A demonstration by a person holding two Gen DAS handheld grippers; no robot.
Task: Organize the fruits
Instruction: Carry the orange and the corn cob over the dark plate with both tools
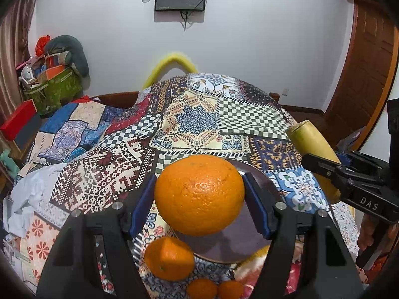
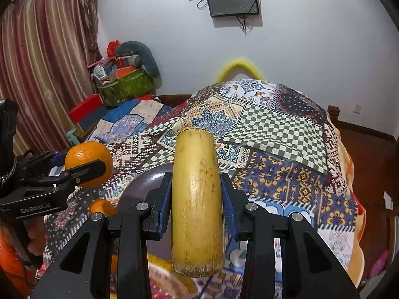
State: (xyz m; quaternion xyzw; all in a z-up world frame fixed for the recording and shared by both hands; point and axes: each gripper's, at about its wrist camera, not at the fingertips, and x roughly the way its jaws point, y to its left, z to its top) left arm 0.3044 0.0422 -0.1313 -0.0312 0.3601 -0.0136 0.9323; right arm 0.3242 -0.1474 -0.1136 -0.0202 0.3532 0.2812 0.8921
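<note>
Patchwork cloth [image 1: 199, 122] covers the table under me. My left gripper [image 1: 199, 196] squeezes a big orange [image 1: 199, 194] above the dark plate [image 1: 261, 182]. My right gripper [image 2: 197, 199] squeezes a yellow bamboo-like tube [image 2: 197, 199].

"DAS" marks the right gripper [image 1: 309, 160]; "GenRobot.AI" marks the left gripper [image 2: 82, 167].

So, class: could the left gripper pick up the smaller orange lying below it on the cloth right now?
Probably not yet: the left gripper is shut on a large orange, so its jaws are occupied. The smaller orange lies uncovered beside the plate; it must release first.
</note>
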